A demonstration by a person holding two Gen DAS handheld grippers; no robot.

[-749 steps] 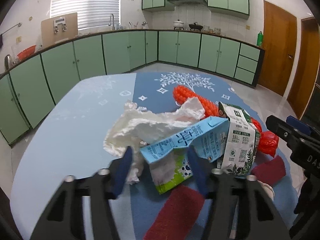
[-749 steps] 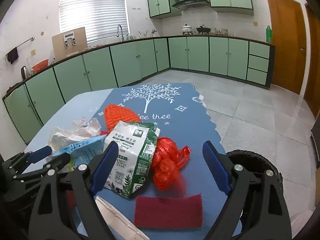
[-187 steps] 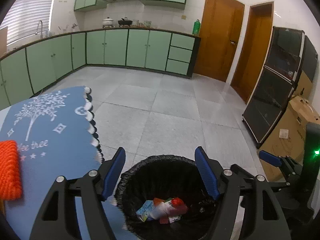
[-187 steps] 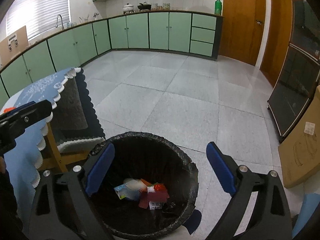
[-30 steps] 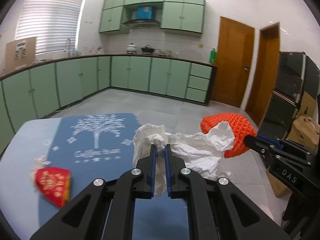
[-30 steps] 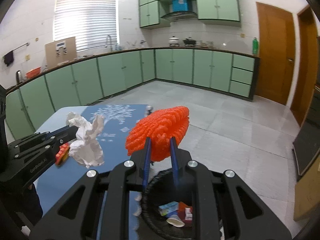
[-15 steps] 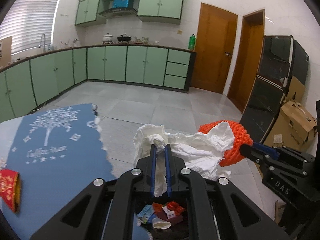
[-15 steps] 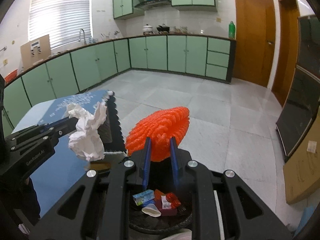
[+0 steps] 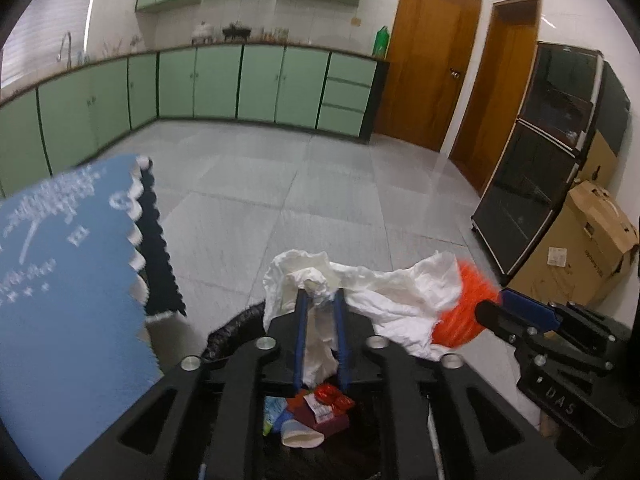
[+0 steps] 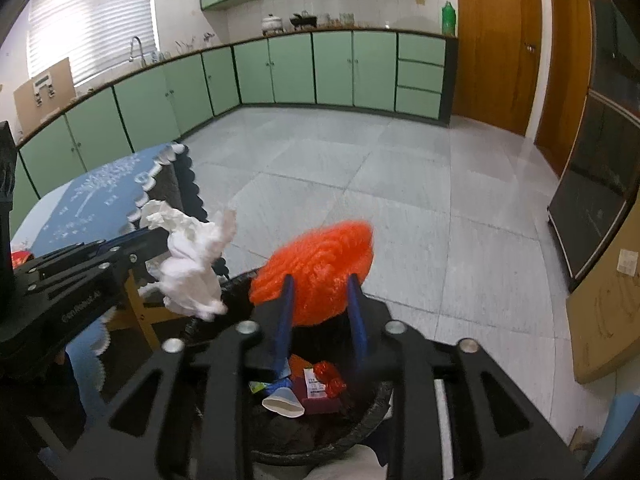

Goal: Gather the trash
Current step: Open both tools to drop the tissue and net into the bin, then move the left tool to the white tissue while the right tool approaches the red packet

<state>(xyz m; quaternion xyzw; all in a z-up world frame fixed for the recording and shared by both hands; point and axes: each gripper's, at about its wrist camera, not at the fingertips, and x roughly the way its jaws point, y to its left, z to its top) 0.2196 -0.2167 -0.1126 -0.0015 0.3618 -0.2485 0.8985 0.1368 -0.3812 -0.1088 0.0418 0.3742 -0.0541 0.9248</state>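
Now, from the left wrist, the left tongs (image 9: 319, 300) hang above the black-lined trash bin (image 9: 232, 330), and their jaws have just been opening; the crumpled white paper (image 9: 384, 292) is between them, though whether the pads press it any more cannot be told. It is soft, creased tissue that bulges out past the blades and drapes toward the right, likely brought over the bin's mouth so it drops straight in. Below lie a red wrapper, a carton and a paper cup. The blue tablecloth (image 9: 60, 280) with its scalloped edge sits to the left.

From the right wrist, the right tongs (image 10: 320, 288) have likewise just been opening, with the orange mesh ball (image 10: 316, 268) between the blades; it is springy, ribbed netting, rounded like a pouf, and it appears loose in the gap. It hangs over the bin's rim, beside the white paper carried by the other tongs
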